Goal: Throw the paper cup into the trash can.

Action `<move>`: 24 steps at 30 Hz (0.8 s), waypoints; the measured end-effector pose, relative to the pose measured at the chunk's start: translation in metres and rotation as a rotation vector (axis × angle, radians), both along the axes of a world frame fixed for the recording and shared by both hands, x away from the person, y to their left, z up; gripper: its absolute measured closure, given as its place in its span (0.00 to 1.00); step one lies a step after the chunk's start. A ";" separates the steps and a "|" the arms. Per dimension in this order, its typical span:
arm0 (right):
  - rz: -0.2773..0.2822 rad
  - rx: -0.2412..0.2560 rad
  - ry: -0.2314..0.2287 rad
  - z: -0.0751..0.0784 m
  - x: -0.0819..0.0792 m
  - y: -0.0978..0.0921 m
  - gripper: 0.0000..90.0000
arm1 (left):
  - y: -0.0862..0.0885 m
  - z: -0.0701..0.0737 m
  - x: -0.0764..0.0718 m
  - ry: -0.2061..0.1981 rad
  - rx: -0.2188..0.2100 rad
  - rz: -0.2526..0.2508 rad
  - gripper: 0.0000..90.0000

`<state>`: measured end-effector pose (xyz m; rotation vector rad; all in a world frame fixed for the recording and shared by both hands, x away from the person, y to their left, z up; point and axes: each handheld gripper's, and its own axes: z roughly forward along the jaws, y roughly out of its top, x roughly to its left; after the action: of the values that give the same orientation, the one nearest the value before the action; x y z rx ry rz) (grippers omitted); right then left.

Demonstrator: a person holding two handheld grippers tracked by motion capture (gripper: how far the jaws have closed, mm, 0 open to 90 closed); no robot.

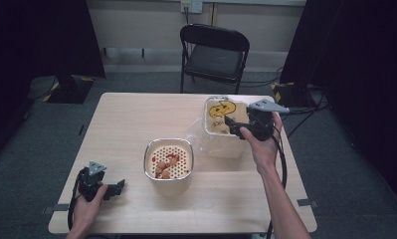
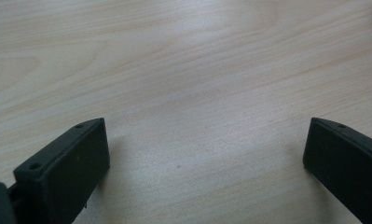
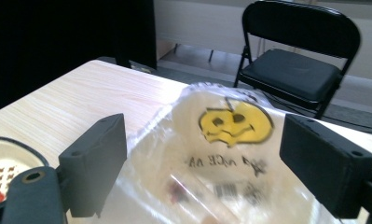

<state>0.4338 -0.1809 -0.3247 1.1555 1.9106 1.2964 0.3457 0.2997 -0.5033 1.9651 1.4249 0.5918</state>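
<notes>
Bag: a clear plastic one printed with a yellow smiley, sitting right of centre in the high view, just right of and slightly above the strainer bowl. In the right gripper view it fills the lower middle of the frame, the smiley between the two black jaws. The right gripper hovers at the bag's right side with its jaws spread wide, gripping nothing; my guess is that it is lined up to take hold of the plastic, perhaps to lift or tip it toward the bowl.

The bowl, steel outside with a pale perforated insert, holds a few reddish and tan pieces. It sits at the middle of the frame, probably so that both hands can reach it.

The left gripper lies low at the lower left of the high view, jaws also wide apart and empty over bare wood in its own view, likely parked out of the way.

The table is light wood-grain laminate, smooth and matt. Beyond it, at the top centre, a black folding chair stands on grey carpet, with dark curtains at both upper corners and a pale wall behind.
</notes>
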 end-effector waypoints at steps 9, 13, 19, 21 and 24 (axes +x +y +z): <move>-0.028 -0.005 0.010 -0.001 -0.032 -0.022 0.16 | 0.000 0.000 0.000 0.000 0.000 0.000 0.00; -0.041 -0.009 0.023 -0.015 -0.047 -0.035 0.16 | 0.000 0.000 0.000 0.000 0.001 0.000 0.00; -0.045 -0.006 0.045 -0.041 -0.073 -0.047 0.16 | 0.000 0.000 0.000 0.000 0.001 0.000 0.00; -0.047 -0.003 0.055 -0.049 -0.078 -0.050 0.16 | 0.000 0.000 0.000 0.000 0.000 0.001 0.00; -0.047 -0.009 0.065 -0.058 -0.081 -0.052 0.16 | 0.000 0.000 0.000 0.000 0.001 0.000 0.00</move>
<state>0.3529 -0.2330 -0.3831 1.2441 1.9216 1.2376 0.3456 0.2997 -0.5033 1.9655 1.4254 0.5924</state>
